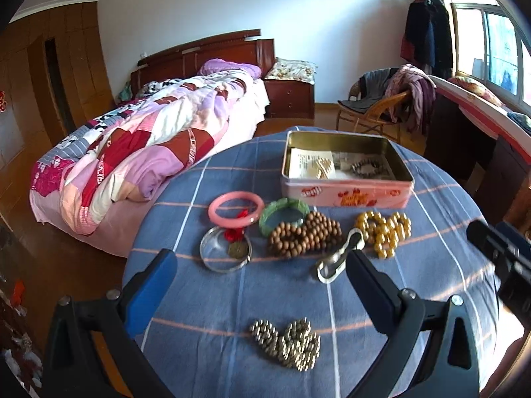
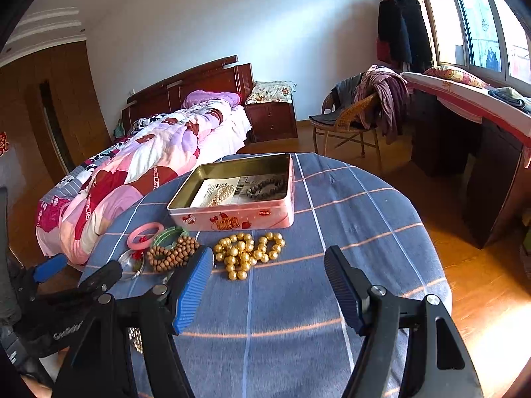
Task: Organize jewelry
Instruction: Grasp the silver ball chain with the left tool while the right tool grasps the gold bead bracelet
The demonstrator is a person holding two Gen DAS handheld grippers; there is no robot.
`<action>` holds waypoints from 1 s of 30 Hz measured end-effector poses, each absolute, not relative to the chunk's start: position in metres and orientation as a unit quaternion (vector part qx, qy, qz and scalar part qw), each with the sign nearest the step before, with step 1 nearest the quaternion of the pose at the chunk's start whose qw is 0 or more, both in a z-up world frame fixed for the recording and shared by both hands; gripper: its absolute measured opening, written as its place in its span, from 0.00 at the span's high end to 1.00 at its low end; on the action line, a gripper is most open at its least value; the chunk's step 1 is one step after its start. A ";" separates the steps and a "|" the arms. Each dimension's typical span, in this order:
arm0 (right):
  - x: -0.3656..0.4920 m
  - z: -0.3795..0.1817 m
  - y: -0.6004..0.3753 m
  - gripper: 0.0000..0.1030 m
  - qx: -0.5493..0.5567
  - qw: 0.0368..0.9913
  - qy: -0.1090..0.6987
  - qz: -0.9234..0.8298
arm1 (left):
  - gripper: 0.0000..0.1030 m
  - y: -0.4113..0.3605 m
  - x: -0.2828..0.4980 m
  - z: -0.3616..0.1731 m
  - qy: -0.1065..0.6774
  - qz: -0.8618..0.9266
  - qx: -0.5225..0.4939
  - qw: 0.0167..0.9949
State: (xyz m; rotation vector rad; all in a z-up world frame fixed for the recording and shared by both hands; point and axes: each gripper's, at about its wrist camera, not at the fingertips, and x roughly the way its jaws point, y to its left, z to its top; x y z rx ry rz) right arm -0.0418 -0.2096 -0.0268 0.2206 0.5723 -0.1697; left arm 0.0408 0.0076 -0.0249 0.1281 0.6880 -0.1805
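A pink tin box (image 1: 346, 195) stands open on the round blue-checked table (image 1: 232, 298), holding papers, a pearl piece and a dark bead bracelet (image 1: 368, 167). In front of it lie a pink bangle (image 1: 236, 206), a green bangle (image 1: 282, 215), a glass ring with a red charm (image 1: 225, 248), brown wooden beads (image 1: 305, 233), gold beads (image 1: 383, 230), a silver clip (image 1: 337, 257) and a brassy bead bracelet (image 1: 288, 343). My left gripper (image 1: 262, 265) is open and empty above them. My right gripper (image 2: 268, 265) is open and empty near the gold beads (image 2: 247, 253) and the tin (image 2: 235, 214).
A bed (image 1: 132, 152) with a patchwork quilt stands left of the table. A wicker chair (image 2: 348, 126) with clothes and a dark desk (image 2: 464, 139) under the window stand to the right. The wooden floor surrounds the table.
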 end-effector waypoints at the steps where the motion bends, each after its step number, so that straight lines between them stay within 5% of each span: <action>1: -0.044 -0.027 -0.210 0.32 0.106 0.950 0.281 -0.086 | 0.00 0.012 0.037 -0.028 0.337 -0.099 0.057 0.934; 18: -0.049 -0.041 -0.204 0.32 0.094 0.947 0.295 -0.080 | 0.11 0.026 0.024 -0.085 0.414 -0.155 0.019 0.897; 19: -0.049 -0.041 -0.204 0.32 0.094 0.948 0.295 -0.079 | 0.15 0.025 0.026 -0.088 0.420 -0.151 0.016 0.895; 21: -0.047 -0.042 -0.204 0.32 0.094 0.947 0.297 -0.078 | 0.43 0.021 0.029 -0.096 0.441 -0.150 0.021 0.885; 25: -0.045 -0.045 -0.203 0.32 0.094 0.945 0.302 -0.076 | 0.53 0.017 0.022 -0.097 0.435 -0.162 0.023 0.886; 28: -0.042 -0.050 -0.203 0.32 0.099 0.942 0.312 -0.074 | 0.81 0.013 0.016 -0.096 0.423 -0.175 0.035 0.888; 30: -0.040 -0.053 -0.203 0.32 0.103 0.940 0.318 -0.071 | 0.83 0.009 0.014 -0.097 0.421 -0.175 0.051 0.888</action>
